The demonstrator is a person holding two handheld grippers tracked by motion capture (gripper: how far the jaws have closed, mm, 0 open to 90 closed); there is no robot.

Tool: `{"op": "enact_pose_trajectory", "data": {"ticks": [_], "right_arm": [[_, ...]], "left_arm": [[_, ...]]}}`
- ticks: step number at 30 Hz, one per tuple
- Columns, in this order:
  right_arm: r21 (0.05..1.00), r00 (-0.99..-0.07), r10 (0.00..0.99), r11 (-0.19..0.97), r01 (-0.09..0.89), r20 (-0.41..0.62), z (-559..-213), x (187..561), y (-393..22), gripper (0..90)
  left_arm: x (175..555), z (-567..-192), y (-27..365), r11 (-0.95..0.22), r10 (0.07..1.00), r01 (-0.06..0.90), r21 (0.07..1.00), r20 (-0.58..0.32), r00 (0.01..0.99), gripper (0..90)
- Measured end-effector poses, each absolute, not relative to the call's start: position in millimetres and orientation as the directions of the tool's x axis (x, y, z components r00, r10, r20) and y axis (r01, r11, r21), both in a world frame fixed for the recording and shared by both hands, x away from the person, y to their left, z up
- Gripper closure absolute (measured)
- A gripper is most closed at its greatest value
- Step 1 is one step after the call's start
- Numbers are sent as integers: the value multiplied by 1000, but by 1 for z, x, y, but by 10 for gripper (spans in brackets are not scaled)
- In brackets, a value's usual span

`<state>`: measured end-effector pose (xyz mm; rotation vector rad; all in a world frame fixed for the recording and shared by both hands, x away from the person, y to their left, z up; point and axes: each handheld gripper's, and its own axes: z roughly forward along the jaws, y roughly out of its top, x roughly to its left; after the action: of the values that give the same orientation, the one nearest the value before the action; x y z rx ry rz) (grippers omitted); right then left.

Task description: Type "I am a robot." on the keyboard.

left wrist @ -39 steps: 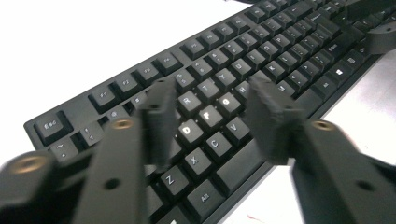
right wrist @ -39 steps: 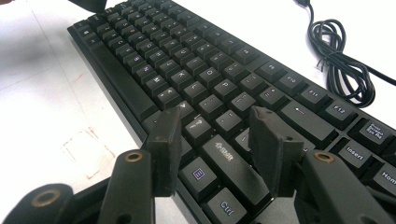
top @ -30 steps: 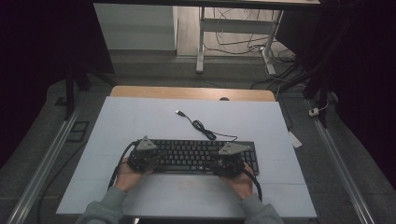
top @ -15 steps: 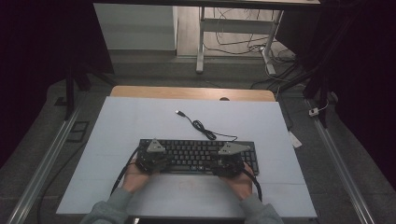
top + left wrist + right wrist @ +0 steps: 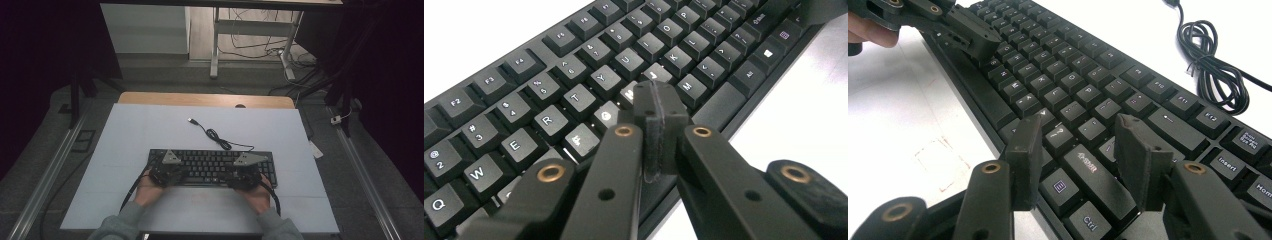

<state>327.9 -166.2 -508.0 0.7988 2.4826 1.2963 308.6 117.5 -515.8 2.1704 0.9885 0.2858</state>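
Observation:
A black keyboard (image 5: 210, 162) lies near the front of the white table top (image 5: 150, 130). Its cable (image 5: 216, 135) coils behind it and ends in a USB plug (image 5: 191, 120). My left gripper (image 5: 169, 169) is over the left-middle keys. In the left gripper view it (image 5: 659, 107) is shut, with nothing between the tips, just above the keys (image 5: 574, 100) near G and H. My right gripper (image 5: 245, 172) hovers over the right part of the keyboard. In the right gripper view it (image 5: 1080, 132) stands open above the right Shift key (image 5: 1093, 172), with the left gripper (image 5: 965, 32) farther along.
The coiled cable (image 5: 1213, 65) lies on the table beyond the function row. A wooden strip (image 5: 200, 99) borders the table's far edge. Metal rails (image 5: 50, 170) run along both sides, and a desk frame (image 5: 215, 50) with loose wires stands on the floor behind.
My left gripper has slid right along the keyboard, from its left end toward the middle. The right gripper has stayed about where it was.

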Motion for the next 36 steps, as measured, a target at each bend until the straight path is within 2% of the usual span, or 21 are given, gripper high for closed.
{"op": "enact_pose_trajectory", "data": {"ticks": [26,36], "right_arm": [[811,-824,565,460,361,47,-508,328,-167,545],[811,-823,567,463,358,40,-508,328,-167,545]], "left_arm": [[311,-521,114,-456,729,581,674,-92,678,883],[308,-513,122,-416,740,564,714,-95,666,883]]}}
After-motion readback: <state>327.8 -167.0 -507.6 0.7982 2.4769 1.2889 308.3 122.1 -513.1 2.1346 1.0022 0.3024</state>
